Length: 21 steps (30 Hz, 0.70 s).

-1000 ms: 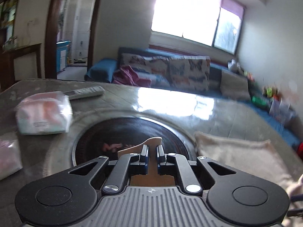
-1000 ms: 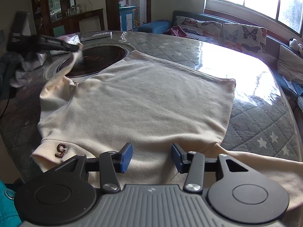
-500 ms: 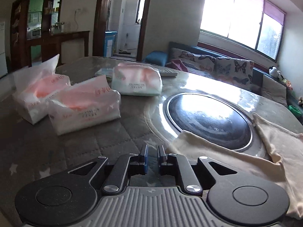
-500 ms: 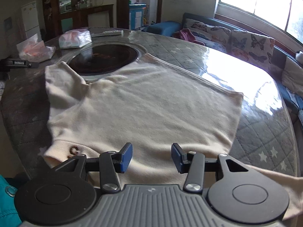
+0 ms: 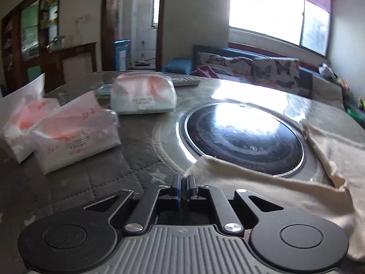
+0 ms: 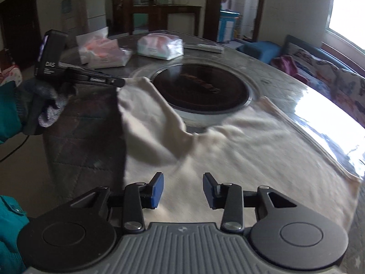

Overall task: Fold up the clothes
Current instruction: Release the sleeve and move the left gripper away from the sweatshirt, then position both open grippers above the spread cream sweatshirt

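In the right wrist view, the right gripper (image 6: 183,189) is seen at the bottom centre of the frame, its blue-padded fingers (image 6: 157,190) spread apart with nothing between them, held over the cream garment (image 6: 239,150) that is spread across the quilted table cover (image 6: 84,141). In the left wrist view, the left gripper (image 5: 184,186) is found at lower centre with its fingers pressed together; whether the sleeve (image 5: 239,173) edge just beside the tips is caught between them cannot be told. In the right wrist view that sleeve is drawn toward the left gripper's tip at centre left, over the rim of the round black cooktop (image 6: 200,89). Farther off, in the left half of the left wrist view, three tissue packs (image 5: 75,134) are seen, and a sofa with butterfly cushions (image 5: 251,68) lies under the window in the upper right.
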### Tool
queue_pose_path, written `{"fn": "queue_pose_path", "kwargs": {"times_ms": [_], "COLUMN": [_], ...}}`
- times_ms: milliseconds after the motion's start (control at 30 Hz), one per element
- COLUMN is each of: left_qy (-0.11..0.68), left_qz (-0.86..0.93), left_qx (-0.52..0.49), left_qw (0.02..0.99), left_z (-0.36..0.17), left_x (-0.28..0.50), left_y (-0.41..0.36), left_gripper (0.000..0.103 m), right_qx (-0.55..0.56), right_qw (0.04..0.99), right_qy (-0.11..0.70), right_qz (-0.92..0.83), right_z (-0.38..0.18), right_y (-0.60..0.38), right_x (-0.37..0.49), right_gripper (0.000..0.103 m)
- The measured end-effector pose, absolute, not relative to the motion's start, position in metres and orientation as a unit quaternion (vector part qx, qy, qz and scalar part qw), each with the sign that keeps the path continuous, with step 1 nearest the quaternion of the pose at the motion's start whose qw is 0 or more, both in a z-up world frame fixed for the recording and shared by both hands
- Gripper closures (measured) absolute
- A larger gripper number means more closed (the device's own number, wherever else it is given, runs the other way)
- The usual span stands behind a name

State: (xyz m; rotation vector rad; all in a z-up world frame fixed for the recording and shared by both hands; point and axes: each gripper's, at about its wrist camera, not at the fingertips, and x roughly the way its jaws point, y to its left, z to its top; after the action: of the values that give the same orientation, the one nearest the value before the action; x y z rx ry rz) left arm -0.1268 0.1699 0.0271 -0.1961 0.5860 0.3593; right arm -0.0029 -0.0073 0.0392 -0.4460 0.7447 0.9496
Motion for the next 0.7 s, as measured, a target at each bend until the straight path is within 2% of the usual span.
{"fn": "queue_pose_path", "kwargs": {"times_ms": [100, 267, 333, 433, 600, 667, 700], "left_qy": [0.274, 0.297, 0.295, 0.285, 0.269, 0.273, 0.277], "left_qz": [0.202, 0.2, 0.197, 0.203, 0.142, 0.09, 0.063], "left_qx": [-0.103, -0.091, -0.09, -0.088, -0.094, -0.102, -0.108], "left_qw": [0.935, 0.929, 0.931, 0.933, 0.948, 0.952, 0.953], "left_z": [0.032, 0.025, 0.027, 0.038, 0.058, 0.061, 0.061], "left_x": [-0.141, -0.146, -0.146, -0.143, -0.132, -0.124, -0.119], "left_y": [0.175, 0.176, 0.175, 0.168, 0.133, 0.11, 0.098], "left_gripper": [0.099, 0.098, 0.094, 0.089, 0.089, 0.078, 0.062], "right_qx": [-0.213, -0.217, -0.211, -0.196, -0.16, -0.141, -0.129], "right_qw": [0.782, 0.766, 0.767, 0.784, 0.827, 0.843, 0.854], "right_qy": [0.352, 0.357, 0.356, 0.352, 0.357, 0.364, 0.369], "right_qz": [0.469, 0.488, 0.489, 0.473, 0.403, 0.369, 0.344], "right_z": [0.032, 0.023, 0.029, 0.04, 0.047, 0.045, 0.043], "right_y": [0.005, 0.01, 0.005, -0.011, -0.055, -0.075, -0.089], "right_x": [-0.01, -0.019, -0.021, -0.02, -0.013, -0.009, -0.007], "right_gripper": [0.068, 0.069, 0.069, 0.069, 0.069, 0.069, 0.068]}}
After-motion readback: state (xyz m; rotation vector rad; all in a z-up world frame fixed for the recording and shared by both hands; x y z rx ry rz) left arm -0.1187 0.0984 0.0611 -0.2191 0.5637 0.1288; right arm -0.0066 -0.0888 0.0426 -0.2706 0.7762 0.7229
